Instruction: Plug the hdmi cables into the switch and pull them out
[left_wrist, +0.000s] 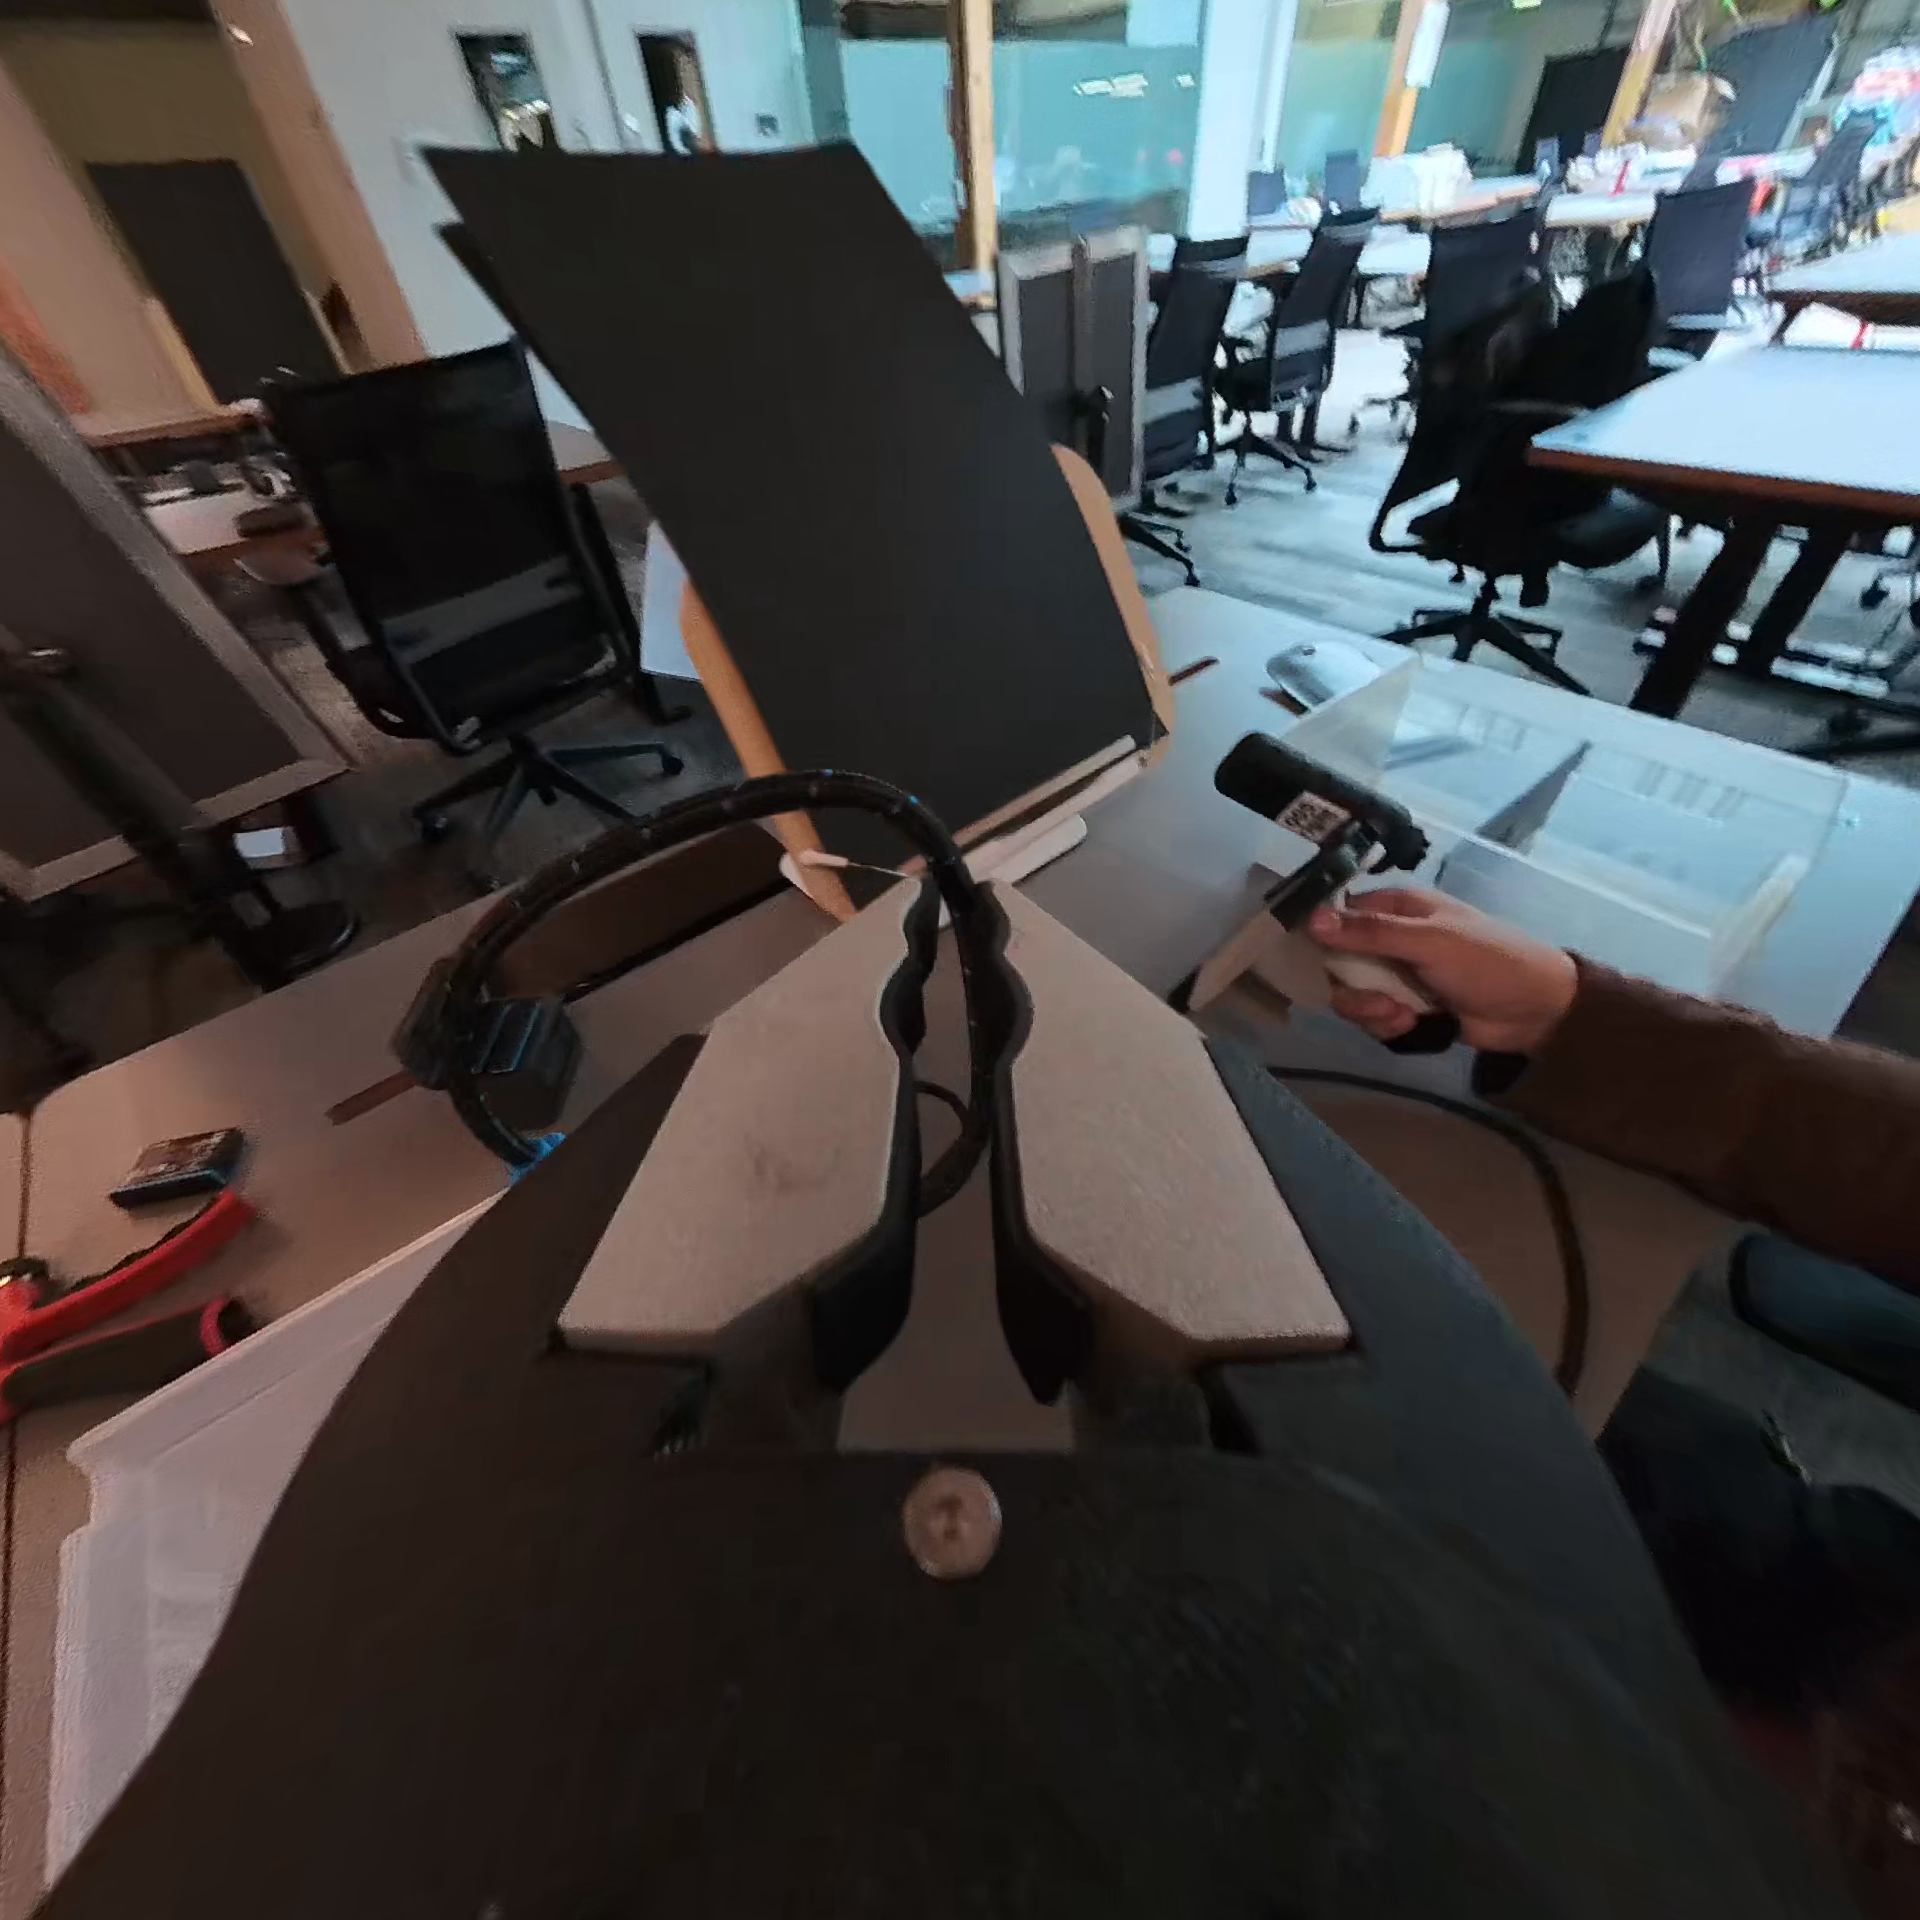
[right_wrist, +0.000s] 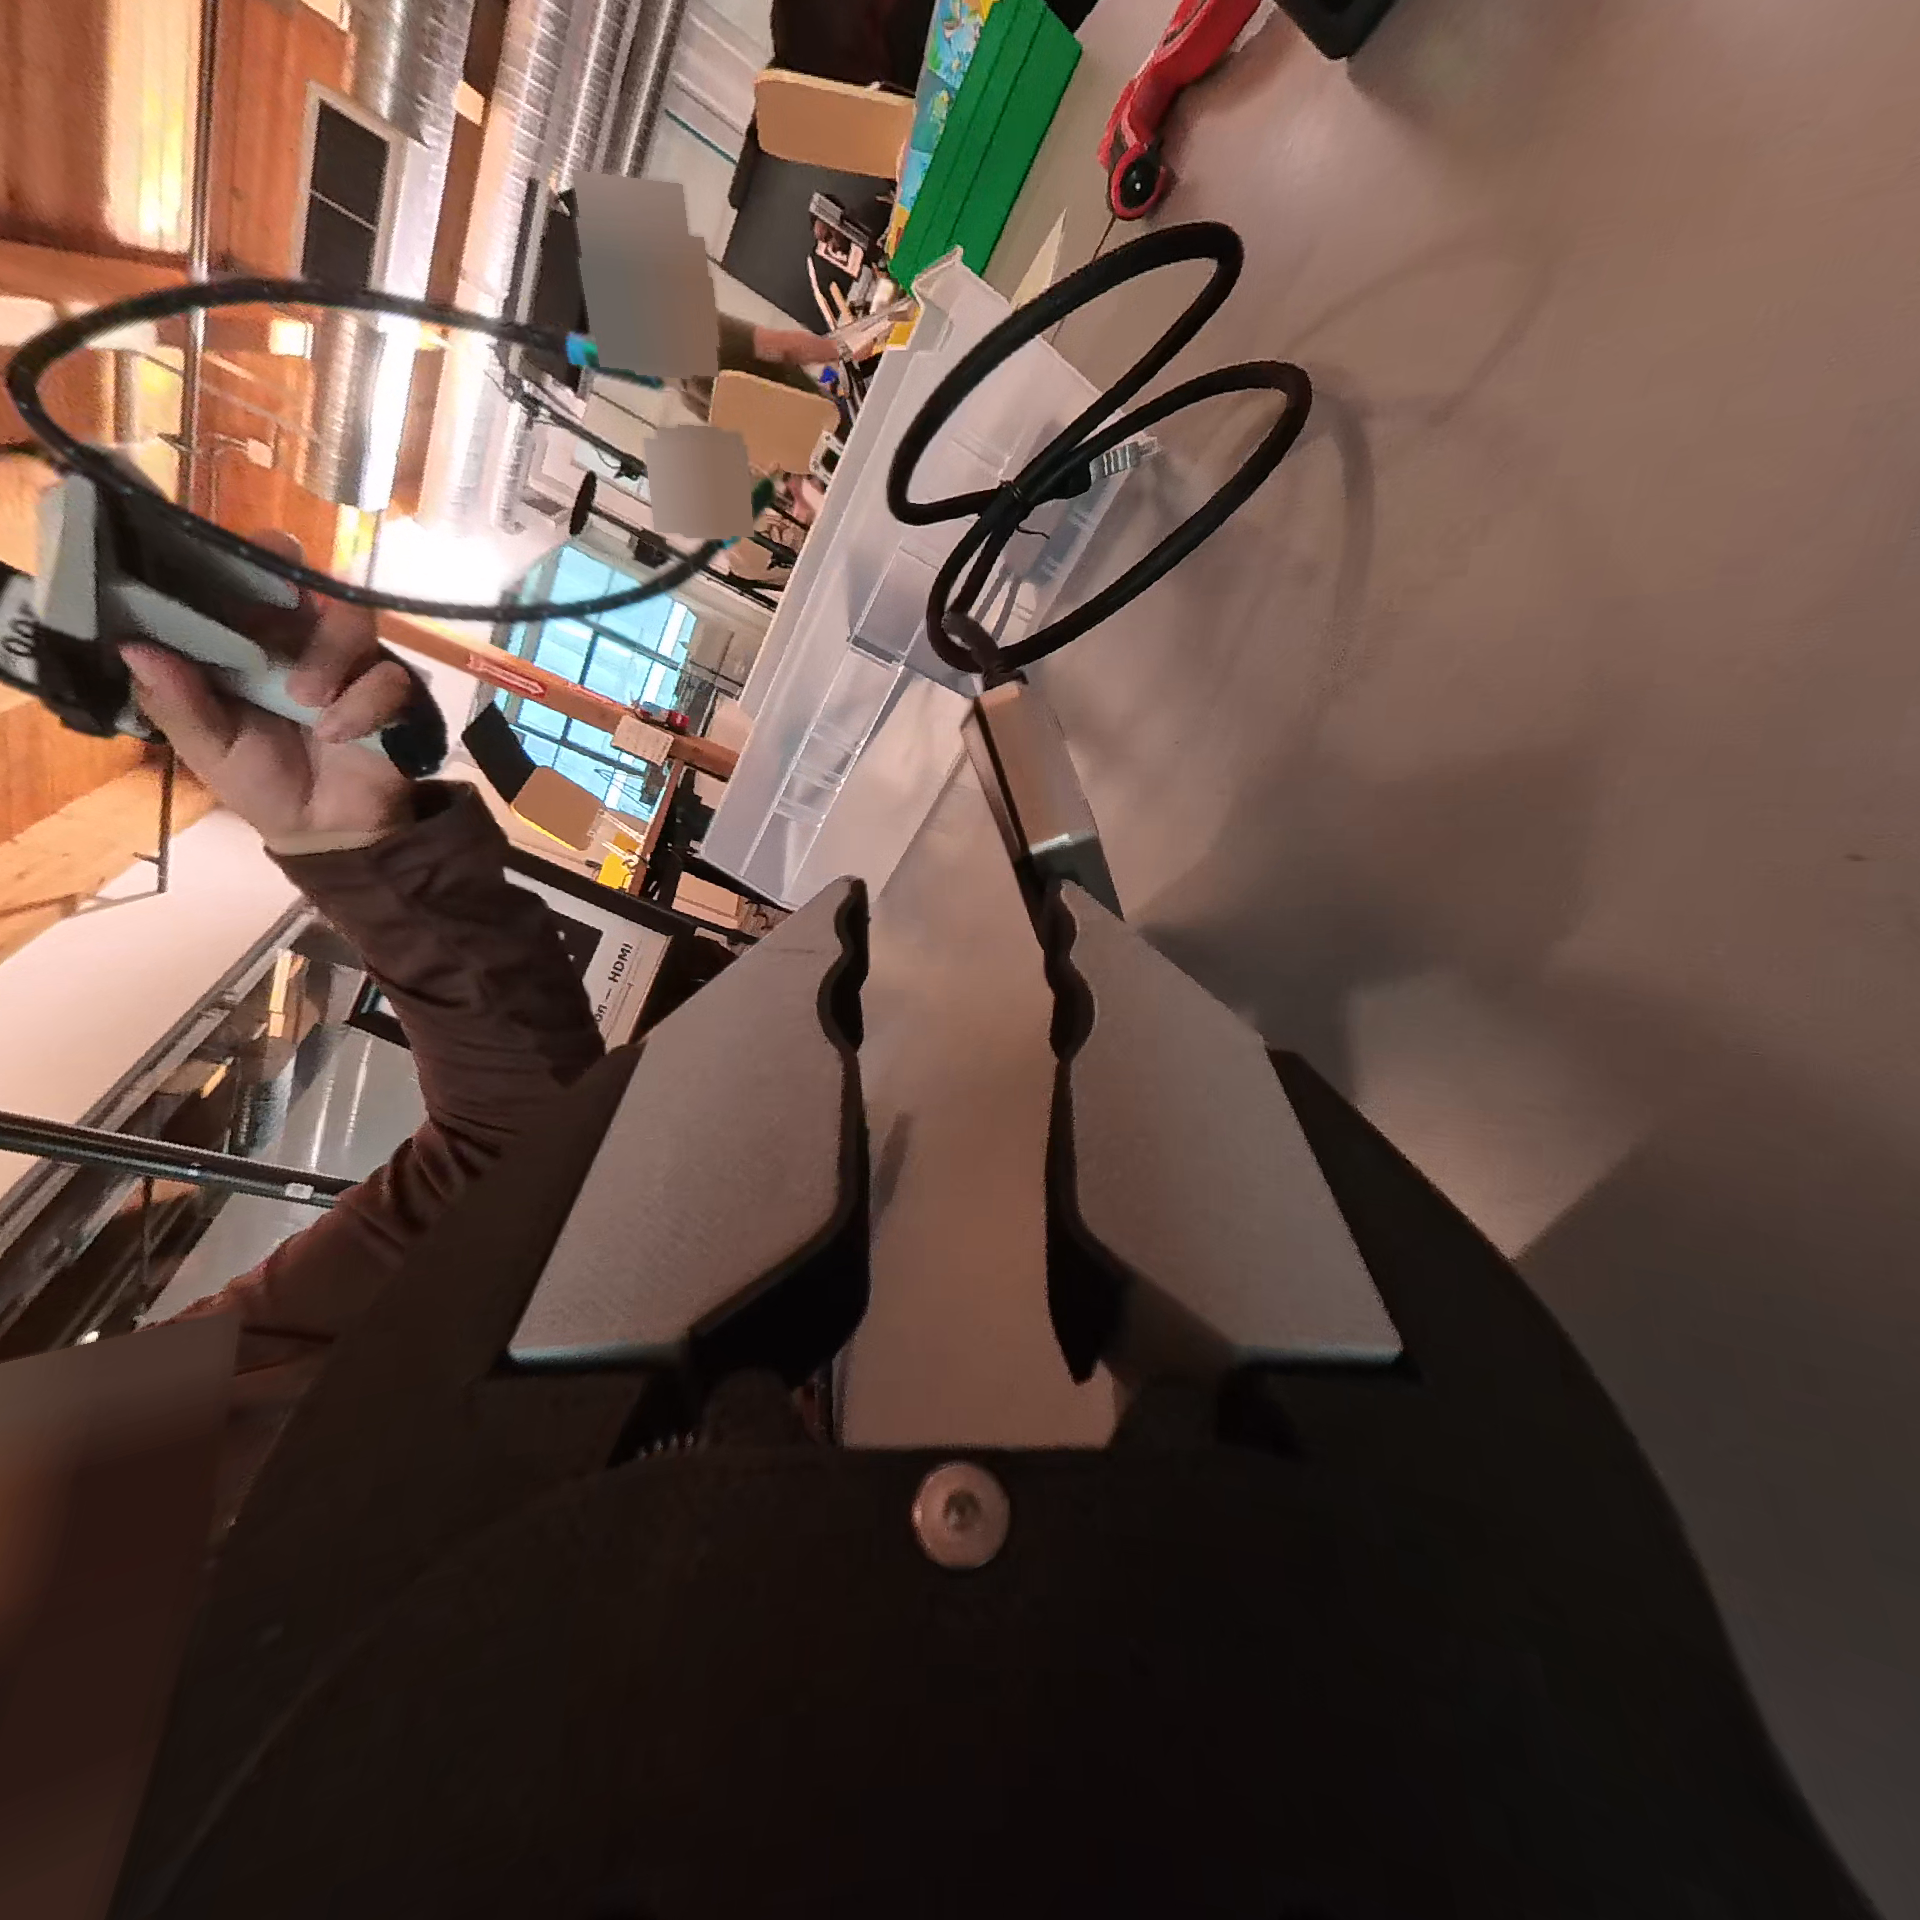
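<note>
Left wrist view: jaws of left gripper (left_wrist: 954, 914) pinched on one braided HDMI cable (left_wrist: 727, 805), lifted above grey table (left_wrist: 312, 1049).

Right wrist view: right gripper (right_wrist: 956, 925) parted, empty; second cable (right_wrist: 1091, 436) coiled beside silver switch (right_wrist: 1039, 779).

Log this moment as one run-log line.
left gripper: shut on braided HDMI cable, lifted | right gripper: open, at switch | second cable: coiled on table

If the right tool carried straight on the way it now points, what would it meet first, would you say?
Most likely the silver switch on the table, lying just beyond the open right tool, near its right finger. Behind it comes the coiled black cable. Depth is hard to judge in this wide-angle view.
</note>
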